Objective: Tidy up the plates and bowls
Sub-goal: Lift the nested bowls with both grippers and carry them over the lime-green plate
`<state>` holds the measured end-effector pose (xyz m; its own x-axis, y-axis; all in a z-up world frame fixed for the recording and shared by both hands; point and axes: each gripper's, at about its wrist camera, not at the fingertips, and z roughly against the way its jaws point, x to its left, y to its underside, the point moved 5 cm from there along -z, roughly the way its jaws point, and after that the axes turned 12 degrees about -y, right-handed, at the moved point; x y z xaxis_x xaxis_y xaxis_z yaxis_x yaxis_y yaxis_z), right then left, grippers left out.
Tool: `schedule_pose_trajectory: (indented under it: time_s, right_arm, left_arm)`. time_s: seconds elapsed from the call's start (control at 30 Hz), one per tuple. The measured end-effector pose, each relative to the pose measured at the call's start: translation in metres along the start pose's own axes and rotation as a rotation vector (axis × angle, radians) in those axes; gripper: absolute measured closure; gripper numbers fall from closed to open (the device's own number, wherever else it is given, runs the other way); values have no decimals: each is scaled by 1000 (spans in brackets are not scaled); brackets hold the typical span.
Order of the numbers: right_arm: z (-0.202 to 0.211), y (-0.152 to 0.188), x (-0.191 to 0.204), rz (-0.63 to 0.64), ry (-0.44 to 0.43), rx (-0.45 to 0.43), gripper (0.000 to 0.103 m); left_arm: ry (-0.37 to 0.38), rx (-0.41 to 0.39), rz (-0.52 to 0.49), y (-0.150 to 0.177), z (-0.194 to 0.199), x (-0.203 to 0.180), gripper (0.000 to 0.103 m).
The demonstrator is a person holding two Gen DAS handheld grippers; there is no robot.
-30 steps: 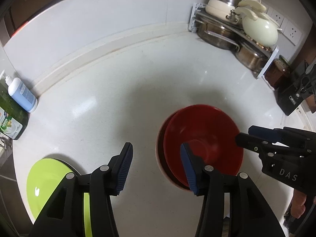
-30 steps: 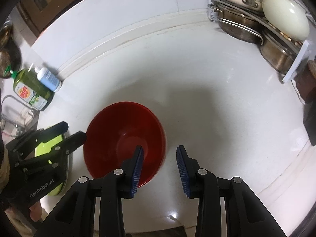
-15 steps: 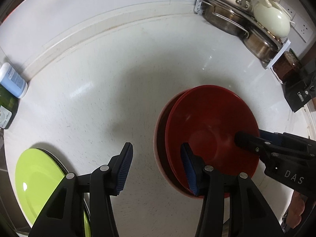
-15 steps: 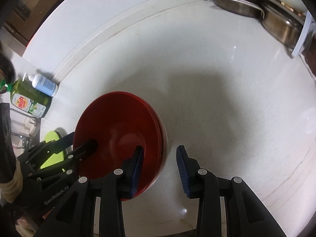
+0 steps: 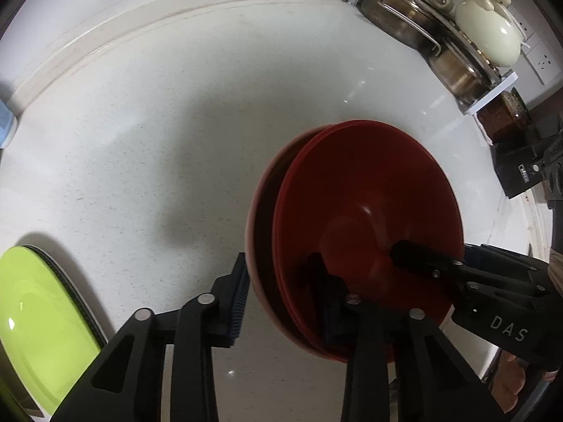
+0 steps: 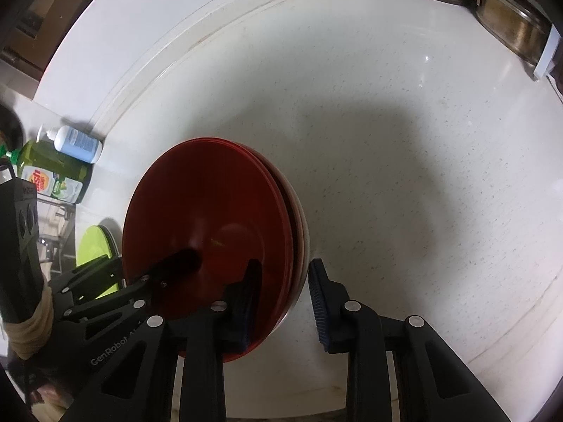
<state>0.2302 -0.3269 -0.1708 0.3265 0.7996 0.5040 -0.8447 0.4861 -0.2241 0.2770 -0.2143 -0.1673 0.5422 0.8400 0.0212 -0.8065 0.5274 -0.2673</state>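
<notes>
While the red bowls [image 5: 366, 211] sit stacked on the white counter [image 5: 158, 140], both grippers straddle opposite rims, jaws apart. Left gripper [image 5: 281, 295] spans the left rim; right gripper [image 6: 285, 292] spans the right. Neither clamps yet; both equally near.

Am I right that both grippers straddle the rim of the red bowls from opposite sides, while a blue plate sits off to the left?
Not quite: the plate is lime green, not blue, as the left wrist view shows. The rest holds: the left gripper and right gripper each straddle the rim of the red bowls from opposite sides.
</notes>
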Motion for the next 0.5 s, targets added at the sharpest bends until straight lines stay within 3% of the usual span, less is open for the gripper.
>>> schedule_pose_trajectory:
  time_s: [0.5]
  right_arm:
    - [7,-2,10,-6,32,-19,80]
  left_arm:
    - [0,-5,23,2,11,8,73]
